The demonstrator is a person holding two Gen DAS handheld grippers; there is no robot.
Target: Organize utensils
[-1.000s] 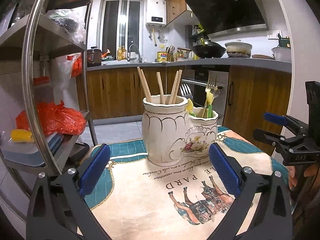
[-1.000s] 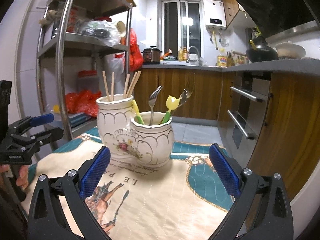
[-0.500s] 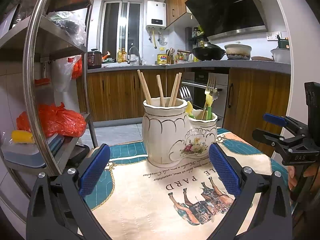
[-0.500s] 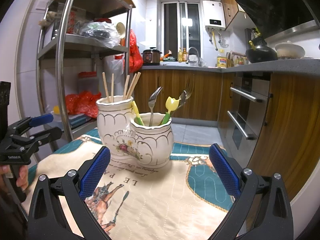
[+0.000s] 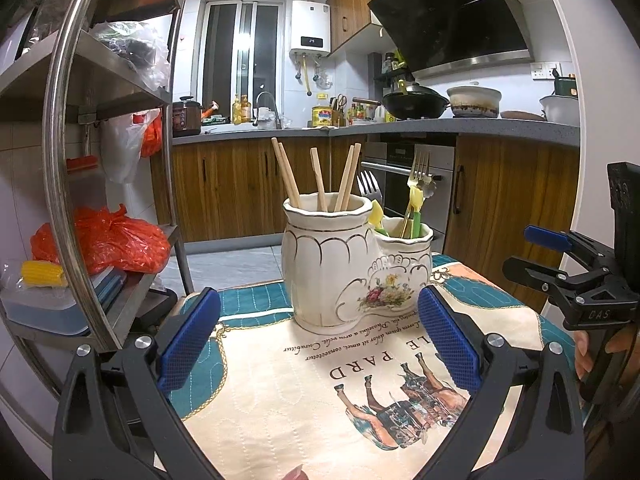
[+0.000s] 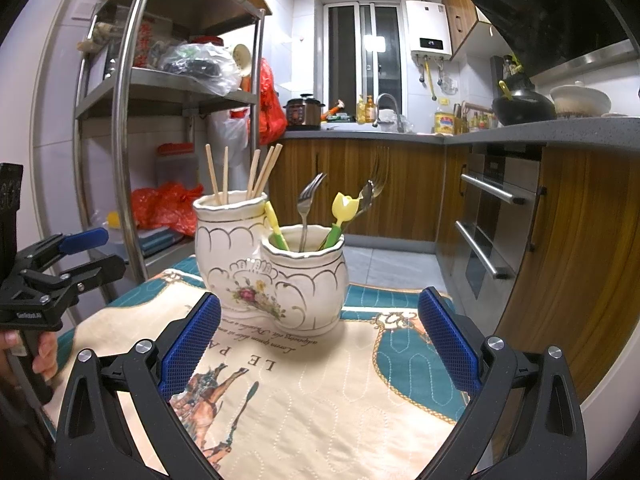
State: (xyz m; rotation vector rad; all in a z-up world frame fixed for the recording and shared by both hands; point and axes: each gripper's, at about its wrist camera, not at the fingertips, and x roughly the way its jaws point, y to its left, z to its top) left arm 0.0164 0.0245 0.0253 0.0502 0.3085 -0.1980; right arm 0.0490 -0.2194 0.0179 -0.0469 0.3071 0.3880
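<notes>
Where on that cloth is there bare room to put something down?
The printed cloth is bare between the two-part ceramic holder and the right claw. The teal border is free too. Behind the holder it is tight against the steel rack.

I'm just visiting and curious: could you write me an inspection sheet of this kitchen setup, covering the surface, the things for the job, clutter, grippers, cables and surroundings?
Surface: table cloth with a horse print and teal border, lying flat.
Job's things: double ceramic holder; chopsticks upright in the taller pot; forks and yellow-green utensils in the shorter pot.
Clutter: nothing seen on the cloth.
Grippers: left gripper and right gripper both open, empty, short of the holder.
Cables: nothing seen.
Surroundings: metal shelf rack with red bags, wood cabinets, oven, wok on the counter.
</notes>
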